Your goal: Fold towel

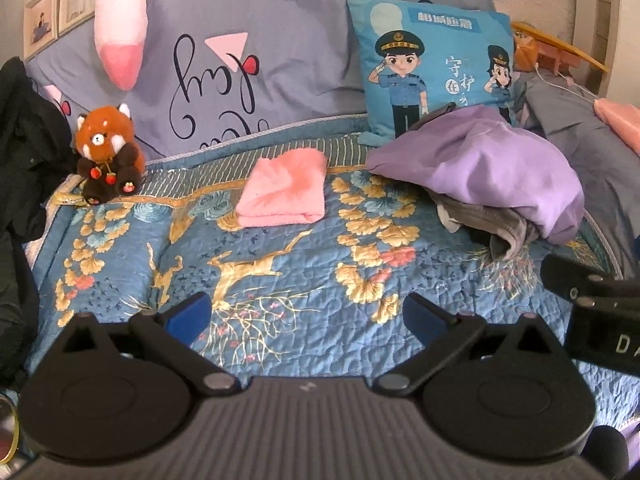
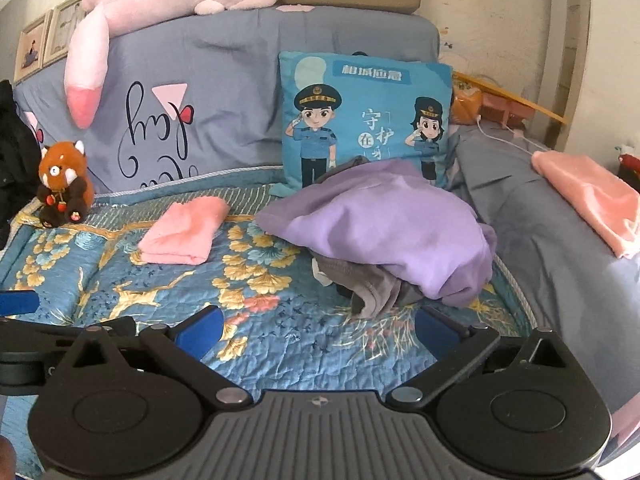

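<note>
Both tongs hover low over a blue quilt [image 1: 280,280] with gold leaf and deer print, each spread wide and holding nothing. Left gripper [image 1: 306,314] and right gripper [image 2: 318,330] sit side by side, well short of any cloth.

Places are given from the pink towel [image 1: 282,190], a neat folded rectangle lying flat near the far edge of the quilt. Left of it sits a red panda toy [image 1: 108,152], with dark clothing [image 1: 24,152] further left. Behind it rises a grey pillow [image 1: 240,64] with looping script. Right of it lies a loose heap: a purple cloth [image 1: 492,168] draped over a grey towel [image 1: 508,232], with a blue cartoon cushion [image 1: 432,68] behind. Far right, a second pink cloth [image 2: 592,200] rests on grey bedding.

One towel looks already folded. The step in hand seems to be reaching for the next piece, probably from the heap. That calls for moving forward and right, then pinching an edge.
</note>
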`<state>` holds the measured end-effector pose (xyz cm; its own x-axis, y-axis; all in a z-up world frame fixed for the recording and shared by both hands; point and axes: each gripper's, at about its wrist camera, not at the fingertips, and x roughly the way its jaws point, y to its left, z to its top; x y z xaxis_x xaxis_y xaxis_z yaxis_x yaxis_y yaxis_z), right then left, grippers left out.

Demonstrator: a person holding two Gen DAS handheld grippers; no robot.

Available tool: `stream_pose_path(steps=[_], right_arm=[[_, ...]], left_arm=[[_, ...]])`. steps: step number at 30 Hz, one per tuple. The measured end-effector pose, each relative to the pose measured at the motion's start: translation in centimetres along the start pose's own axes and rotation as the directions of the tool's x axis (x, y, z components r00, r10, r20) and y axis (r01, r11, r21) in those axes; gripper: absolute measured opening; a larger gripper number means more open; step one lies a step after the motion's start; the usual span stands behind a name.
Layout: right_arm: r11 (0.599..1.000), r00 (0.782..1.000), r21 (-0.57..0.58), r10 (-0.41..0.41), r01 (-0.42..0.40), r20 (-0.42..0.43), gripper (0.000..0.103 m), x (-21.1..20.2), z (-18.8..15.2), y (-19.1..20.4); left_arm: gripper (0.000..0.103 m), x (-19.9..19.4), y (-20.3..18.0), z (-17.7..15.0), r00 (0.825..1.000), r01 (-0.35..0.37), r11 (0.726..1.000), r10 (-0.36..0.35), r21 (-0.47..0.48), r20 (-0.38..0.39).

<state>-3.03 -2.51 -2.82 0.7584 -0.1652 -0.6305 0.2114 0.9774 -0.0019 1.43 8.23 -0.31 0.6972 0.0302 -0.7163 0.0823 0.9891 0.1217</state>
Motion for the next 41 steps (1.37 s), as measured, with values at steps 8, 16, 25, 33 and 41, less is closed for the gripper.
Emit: stream_pose_path(steps=[8, 16, 25, 33, 41], right_arm=[[1.000, 1.000, 0.014, 0.009, -0.009, -0.008, 0.103, -0.1, -0.1, -0.2], [0.999, 0.998, 0.024, 0.028, -0.027, -0.052, 0.103, 0.6, -0.2, -0.2], [1.000, 0.999, 0.020, -0.002, 0.003, -0.044, 0.103, 0.6, -0.2, -0.8], [0.997, 0.997, 0.006, -0.071, 0.071, 0.019, 0.103, 0.2, -0.4, -0.7], [0.996, 0.996, 0.006, -0.086, 0.086, 0.035, 0.100, -0.2, -0.4, -0.7]], left_arm=[[0.103, -0.3, -0.3, -0.1, 1.000, 0.000, 1.000, -0.001, -0.006, -0.005], [0.103, 0.2, -0.3, -0.2, 1.000, -0.020, 1.000, 0.020, 0.001, 0.013], [0.103, 0.8, -1.4, -0.2, 1.000, 0.006, 1.000, -0.006, 0.027, 0.000], [0.103, 0.7, -1.7, -0.5, 0.999, 0.024, 0.999, -0.025, 0.034, 0.023], [0.103, 0.4, -1.3, -0.5, 0.998, 0.055, 0.998, -0.055, 0.004, 0.031]])
